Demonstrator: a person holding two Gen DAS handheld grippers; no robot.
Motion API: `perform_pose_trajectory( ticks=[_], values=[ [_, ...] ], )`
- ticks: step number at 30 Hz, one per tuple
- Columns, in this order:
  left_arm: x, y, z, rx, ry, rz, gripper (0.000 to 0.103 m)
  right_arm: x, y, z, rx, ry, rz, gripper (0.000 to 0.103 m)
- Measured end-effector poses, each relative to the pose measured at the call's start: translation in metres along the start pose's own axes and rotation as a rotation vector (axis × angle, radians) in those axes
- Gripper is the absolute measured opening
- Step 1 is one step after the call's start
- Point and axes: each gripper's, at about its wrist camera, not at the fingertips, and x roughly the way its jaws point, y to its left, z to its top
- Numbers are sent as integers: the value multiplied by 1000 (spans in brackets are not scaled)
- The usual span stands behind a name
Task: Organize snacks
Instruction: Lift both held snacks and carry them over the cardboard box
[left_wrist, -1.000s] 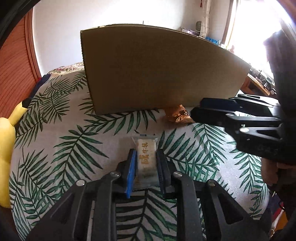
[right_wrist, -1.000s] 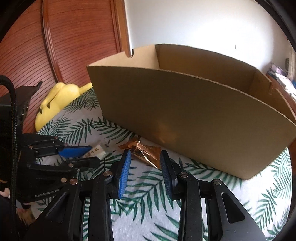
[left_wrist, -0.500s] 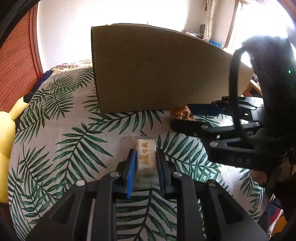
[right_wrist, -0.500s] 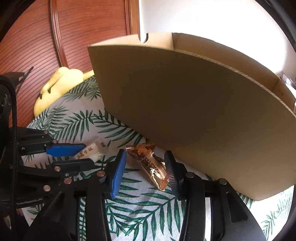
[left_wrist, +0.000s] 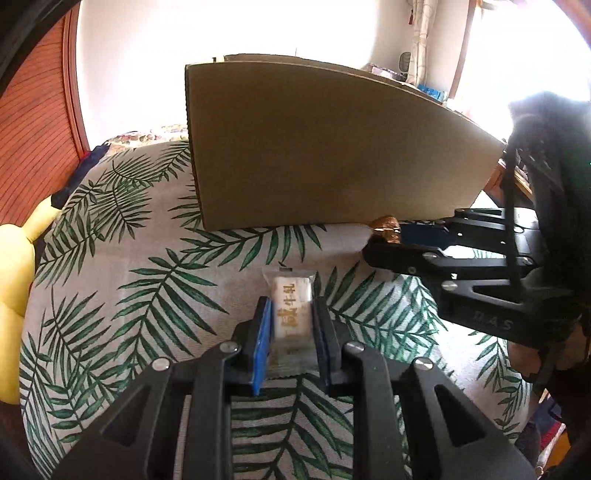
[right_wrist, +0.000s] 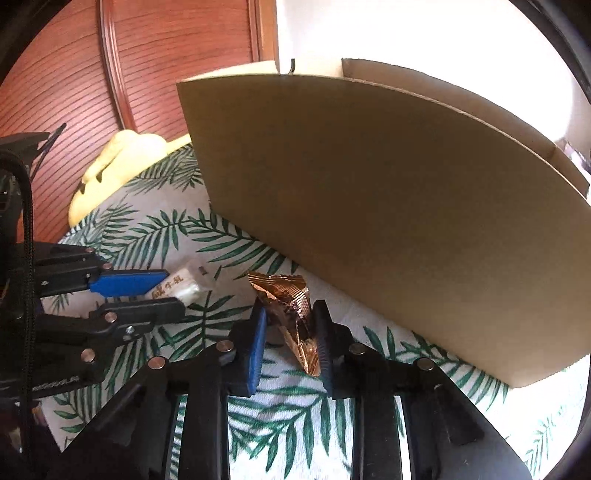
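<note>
We have a snack in each gripper, both low over the leaf-print cloth (left_wrist: 122, 266) in front of the box (left_wrist: 317, 147). Our left gripper (left_wrist: 291, 325) is clamped on the white candy (left_wrist: 291, 314), its pads squeezing the long sides of the wrapper so the printed face stays up and the far end sticks out free. The candy lies flat on the cloth, a little way short of the box wall.

Our right gripper (right_wrist: 290, 325) has just been closing on the gold wrapper (right_wrist: 291, 310); the crinkled foil sits between the pads and appears pinched at its middle, with the narrow tail pointing back toward us. It lies just beside the foot of the box.

We judge both grips are taken low and sideways because the packets lie flat; the box wall stands tall, so each snack will need lifting over its rim.
</note>
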Motion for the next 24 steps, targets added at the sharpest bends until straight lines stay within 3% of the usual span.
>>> perform_pose_trajectory(
  ticks=[10, 24],
  values=[
    [-21, -27, 1, 30, -33, -19, 20, -52, -2, -23, 76, -102, 3, 23],
    [-39, -72, 8, 72, -77, -52, 20, -100, -23, -66, 181, -164, -83, 23]
  ],
)
